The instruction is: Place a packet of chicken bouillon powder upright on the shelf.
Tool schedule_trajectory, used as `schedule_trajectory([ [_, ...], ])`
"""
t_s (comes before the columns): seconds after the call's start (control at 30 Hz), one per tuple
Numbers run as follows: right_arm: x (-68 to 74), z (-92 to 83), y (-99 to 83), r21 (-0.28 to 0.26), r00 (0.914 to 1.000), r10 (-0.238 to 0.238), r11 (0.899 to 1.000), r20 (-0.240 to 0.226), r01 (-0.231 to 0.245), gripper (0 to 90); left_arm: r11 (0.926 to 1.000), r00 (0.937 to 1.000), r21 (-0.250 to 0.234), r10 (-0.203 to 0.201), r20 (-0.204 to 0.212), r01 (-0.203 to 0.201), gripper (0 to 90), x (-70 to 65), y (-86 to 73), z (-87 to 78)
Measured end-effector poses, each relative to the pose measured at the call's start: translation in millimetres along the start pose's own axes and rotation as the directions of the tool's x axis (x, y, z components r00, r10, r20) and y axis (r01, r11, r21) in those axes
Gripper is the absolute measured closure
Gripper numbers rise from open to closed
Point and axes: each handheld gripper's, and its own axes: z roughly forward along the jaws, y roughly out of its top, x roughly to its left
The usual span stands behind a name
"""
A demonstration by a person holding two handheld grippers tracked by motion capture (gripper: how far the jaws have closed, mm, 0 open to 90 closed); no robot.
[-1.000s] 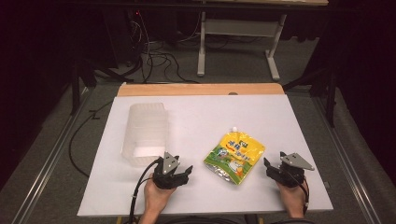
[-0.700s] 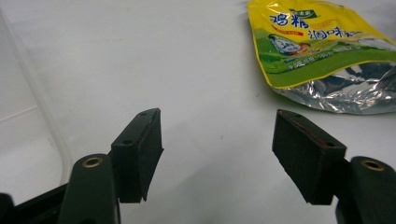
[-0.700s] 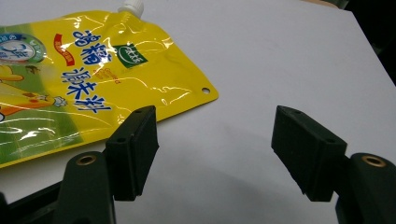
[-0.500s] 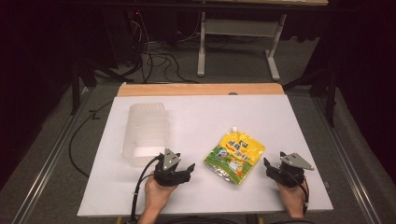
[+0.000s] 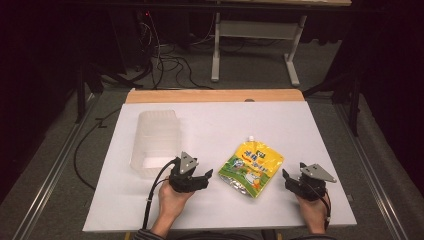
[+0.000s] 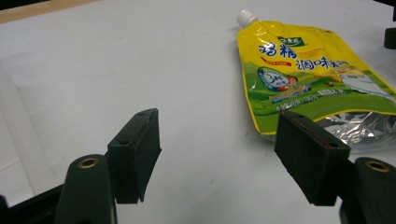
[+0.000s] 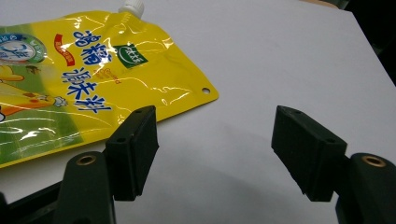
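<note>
While one yellow pouch (image 5: pixel 251 168) lies flat, one clear tub (image 5: pixel 154 142), two tongs released: left tongs (image 5: pixel 204 178), right tongs (image 5: pixel 287 179).

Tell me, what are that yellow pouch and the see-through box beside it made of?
The yellow pouch looks like glossy plastic film: it wrinkles and glints, with a silvery, foil-like bottom strip and a hard white cap, probably plastic. The see-through box seems to be thin, cloudy plastic with a matte, frosted look; the white table shows faintly through its ribbed walls.
</note>
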Motion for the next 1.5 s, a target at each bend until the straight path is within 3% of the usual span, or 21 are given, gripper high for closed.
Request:
schedule_trajectory([
  [0.5, -0.1, -0.1, 0.0, 0.001, 1.0, 0.0, 1.0, 0.001, 0.0, 32.0, 0.9998, 0.9989, 0.021, -0.004, 0.046, 0.003, 31.4, -4.9, 25.3, 20.7],
  [0.67, -0.2, -0.1, 0.0, 0.001, 1.0, 0.001, 1.0, 0.002, -0.001, 32.0, 0.999, 0.9981, 0.041, 0.013, 0.061, -0.015, 31.4, -8.1, 32.6, 30.2],
  [0.8, 0.2, -0.1, 0.0, 0.0, 1.0, 0.0, 1.0, 0.0, 0.0, 32.0, 0.9983, 0.9964, 0.056, -0.016, 0.083, 0.012, 31.4, -8.3, 38.9, 41.5],
  [0.97, -0.3, -0.3, -0.2, -0.005, 1.0, 0.001, 1.0, 0.004, -0.001, 32.0, 0.9973, 0.9948, 0.073, -0.016, 0.1, 0.009, 31.8, -12.0, 44.1, 51.0],
  [1.23, -0.1, -0.1, -0.1, -0.001, 1.0, 0.004, 1.0, 0.002, -0.004, 31.9, 0.9928, 0.9932, 0.12, -0.01, 0.116, -0.004, 31.6, -16.6, 52.8, 71.0],
  [1.37, -0.4, -0.4, -0.2, -0.003, 1.0, 0.003, 1.0, 0.003, -0.003, 32.0, 0.9888, 0.9932, 0.145, 0.017, 0.115, -0.034, 31.7, -19.2, 57.0, 81.1],
  [1.5, -0.6, -0.4, -0.2, -0.005, 1.0, 0.001, 1.0, 0.002, -0.001, 31.9, 0.9852, 0.9915, 0.17, 0.005, 0.13, -0.027, 32.2, -19.6, 59.1, 92.2],
])
